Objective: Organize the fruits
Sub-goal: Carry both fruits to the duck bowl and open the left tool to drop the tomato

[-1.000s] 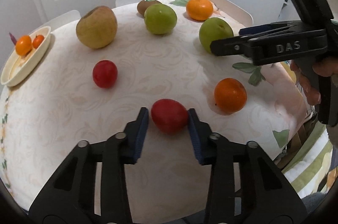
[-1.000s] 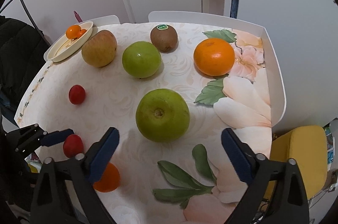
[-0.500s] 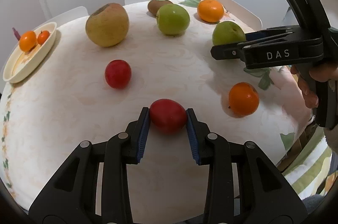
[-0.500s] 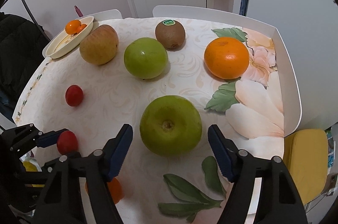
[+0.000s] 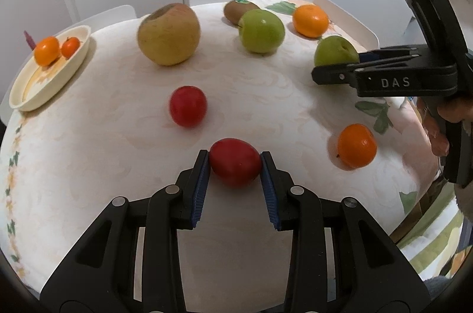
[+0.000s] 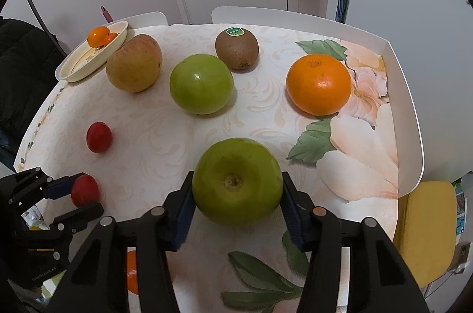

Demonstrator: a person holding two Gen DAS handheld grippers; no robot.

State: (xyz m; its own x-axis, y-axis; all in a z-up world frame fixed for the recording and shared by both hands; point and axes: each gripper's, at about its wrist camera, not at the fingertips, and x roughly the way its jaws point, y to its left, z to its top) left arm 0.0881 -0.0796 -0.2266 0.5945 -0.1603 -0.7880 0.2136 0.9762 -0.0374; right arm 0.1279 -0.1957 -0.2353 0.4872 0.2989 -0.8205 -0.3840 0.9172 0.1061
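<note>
My left gripper (image 5: 235, 162) is shut on a small red fruit (image 5: 235, 160) that rests on the tablecloth near the front edge; in the right wrist view it appears at the lower left (image 6: 84, 191). My right gripper (image 6: 236, 189) is closing its jaws on a big green apple (image 6: 236, 180), stem end towards the camera, and both blue pads touch its sides. The left wrist view shows that gripper's dark fingers (image 5: 337, 73) against the same apple (image 5: 334, 53). A cream bowl (image 5: 17, 100) at the far left holds two small orange fruits (image 5: 46, 50).
Loose on the cloth are a second red fruit (image 5: 187, 106), a yellow-brown apple (image 5: 168, 33), another green apple (image 6: 201, 84), a kiwi (image 6: 236, 48), a large orange (image 6: 317, 84) and a smaller orange (image 5: 356, 146). White chair backs (image 6: 408, 121) ring the table.
The right gripper's jaws have closed from wide apart onto the green apple's sides. The left gripper has stayed on the red fruit.
</note>
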